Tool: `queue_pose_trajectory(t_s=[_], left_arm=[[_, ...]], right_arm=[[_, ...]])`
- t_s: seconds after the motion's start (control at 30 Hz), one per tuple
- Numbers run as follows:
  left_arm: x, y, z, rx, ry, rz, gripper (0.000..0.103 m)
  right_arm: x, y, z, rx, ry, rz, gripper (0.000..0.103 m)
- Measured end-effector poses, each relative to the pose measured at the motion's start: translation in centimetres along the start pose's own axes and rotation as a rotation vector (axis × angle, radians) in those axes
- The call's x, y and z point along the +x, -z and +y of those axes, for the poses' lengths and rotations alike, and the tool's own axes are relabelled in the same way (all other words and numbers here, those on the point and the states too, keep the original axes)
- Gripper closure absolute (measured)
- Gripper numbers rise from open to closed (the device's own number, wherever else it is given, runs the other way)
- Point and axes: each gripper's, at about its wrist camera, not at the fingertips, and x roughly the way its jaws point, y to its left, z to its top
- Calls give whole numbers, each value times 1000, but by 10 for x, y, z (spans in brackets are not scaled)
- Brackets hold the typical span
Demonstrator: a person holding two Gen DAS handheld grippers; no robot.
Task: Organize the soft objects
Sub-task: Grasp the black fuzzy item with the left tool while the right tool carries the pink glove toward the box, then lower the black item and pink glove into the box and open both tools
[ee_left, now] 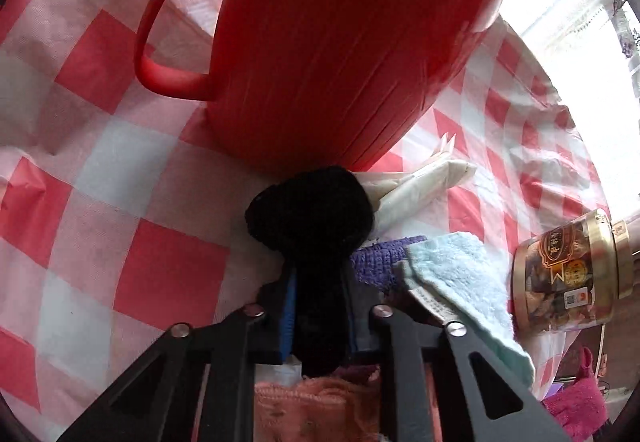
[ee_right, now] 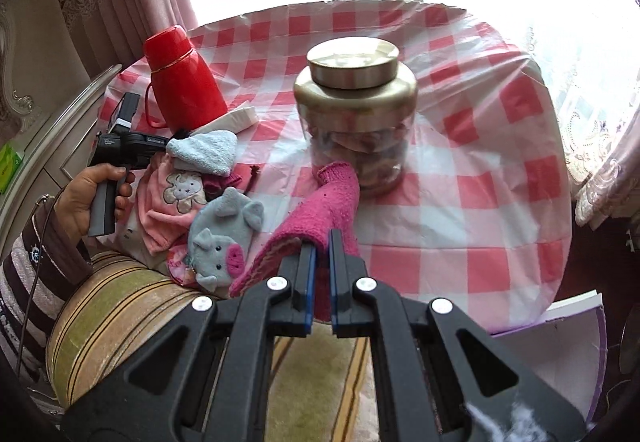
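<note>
Checkered table (ee_right: 460, 170) — left jaws pinch black sock (ee_left: 312, 218); right jaws clamp pink sock (ee_right: 320, 214).

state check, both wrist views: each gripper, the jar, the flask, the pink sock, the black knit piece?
left gripper: shut on black knit piece
right gripper: shut on pink sock
pink sock: one end clamped, other end leaning against the jar
jar: upright, lid on
red flask: upright, cap on
blue towel: lying on top of the soft pile

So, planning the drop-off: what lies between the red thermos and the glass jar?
Mostly bare checked tablecloth between red thermos and glass jar; right wrist view.
</note>
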Motion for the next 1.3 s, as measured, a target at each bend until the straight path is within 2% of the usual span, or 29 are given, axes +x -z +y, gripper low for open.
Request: queue_pose_trajectory(t_s=[0.27, 0.4, 0.47, 0.63, 0.8, 0.97, 1.3], left_arm=[[-66, 18, 1, 4, 8, -184, 87], [-105, 34, -7, 13, 52, -255, 87], [-118, 35, -23, 34, 72, -284, 87], [-146, 61, -56, 85, 143, -329, 87], [-153, 97, -107, 175, 281, -277, 87], [-139, 136, -152, 250, 412, -156, 87], [-120, 214, -234, 398, 544, 38, 87]], right_arm=[[-16, 16, -19, 38, 32, -3, 95], [-27, 23, -24, 48, 40, -17, 95], [-32, 26, -26, 52, 43, -22, 95], [-44, 35, -34, 66, 56, -34, 95], [-57, 47, -48, 94, 83, -43, 95], [-71, 63, -68, 129, 122, -42, 95], [-91, 100, -114, 225, 231, -16, 95]])
